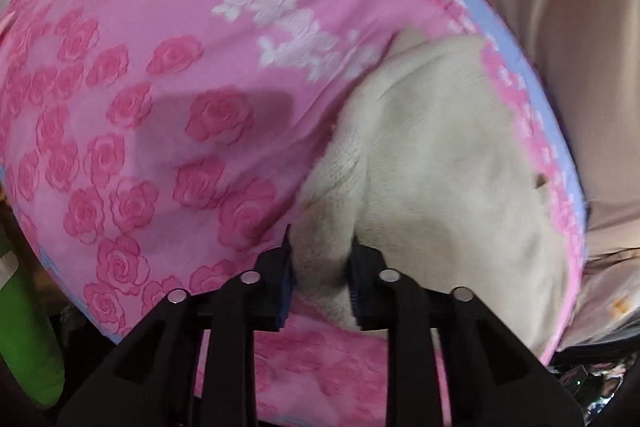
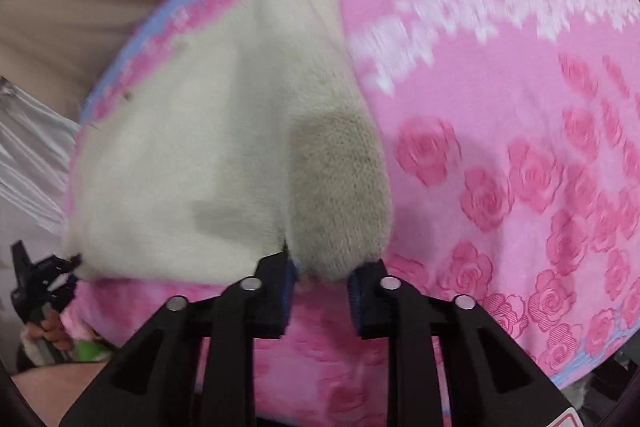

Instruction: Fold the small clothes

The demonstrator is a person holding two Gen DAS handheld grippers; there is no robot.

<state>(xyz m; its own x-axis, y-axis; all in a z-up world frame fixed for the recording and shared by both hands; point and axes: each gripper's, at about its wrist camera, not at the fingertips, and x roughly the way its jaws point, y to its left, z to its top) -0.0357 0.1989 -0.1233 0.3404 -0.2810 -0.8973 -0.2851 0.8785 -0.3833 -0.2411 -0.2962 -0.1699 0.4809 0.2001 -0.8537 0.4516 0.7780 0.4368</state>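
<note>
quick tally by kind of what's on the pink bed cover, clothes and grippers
Fluffy cream-white garment: 1, lying on the pink rose-patterned bed cover
Black two-finger grippers: 2, left gripper and right gripper, each clamped on the garment's near edge
Total: 3

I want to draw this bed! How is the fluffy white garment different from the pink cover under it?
The fluffy white garment is plain cream with no pattern; the pink cover has printed roses and a blue edge. The garment is small and lies near one edge, while the cover spreads across the whole surface. The left claw and right claw pinch the garment, not the cover. Both are soft cloth.
</note>
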